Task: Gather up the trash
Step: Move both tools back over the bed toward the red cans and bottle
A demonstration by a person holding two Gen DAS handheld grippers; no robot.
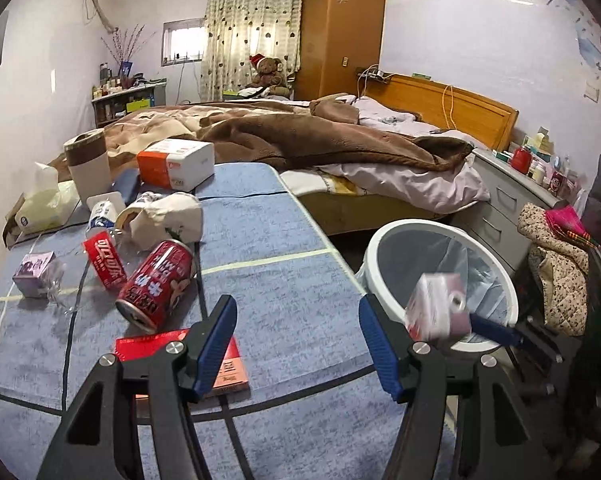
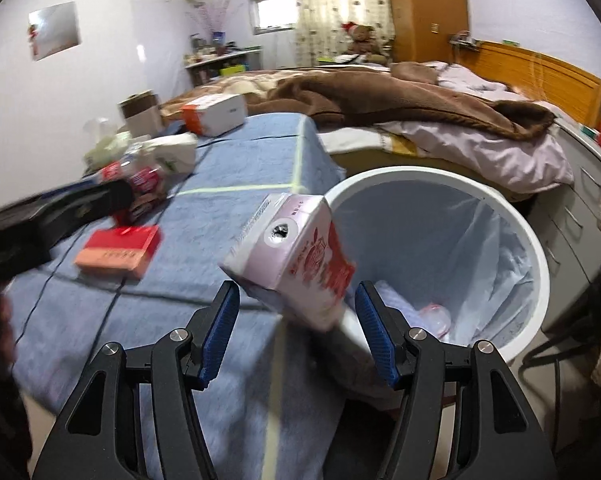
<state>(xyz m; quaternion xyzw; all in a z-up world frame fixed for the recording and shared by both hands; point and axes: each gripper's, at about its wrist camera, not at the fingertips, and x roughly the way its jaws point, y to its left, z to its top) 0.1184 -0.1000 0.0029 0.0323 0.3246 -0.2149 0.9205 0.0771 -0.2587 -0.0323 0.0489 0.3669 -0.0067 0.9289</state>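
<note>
— Watching the small pink-and-white drink carton [image 2: 290, 258]: it sits tilted between the right gripper [image 2: 296, 330]'s spread blue pads, by the near rim of the white plastic-lined waste bin [image 2: 538, 264]. It could clip that rim and fall outside.

— Is it gripped?

— Apparently not; the jaws look released. The left gripper [image 1: 298, 346] gapes empty above the blue-clothed table [image 1: 276, 264].

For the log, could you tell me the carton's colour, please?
Pink with red print; carton, right wrist view.

I count two red cans [image 1: 156, 284], two drink cartons [image 2: 290, 254], one bin [image 1: 396, 236], one red box [image 1: 228, 364], two grippers [image 1: 298, 344].
</note>
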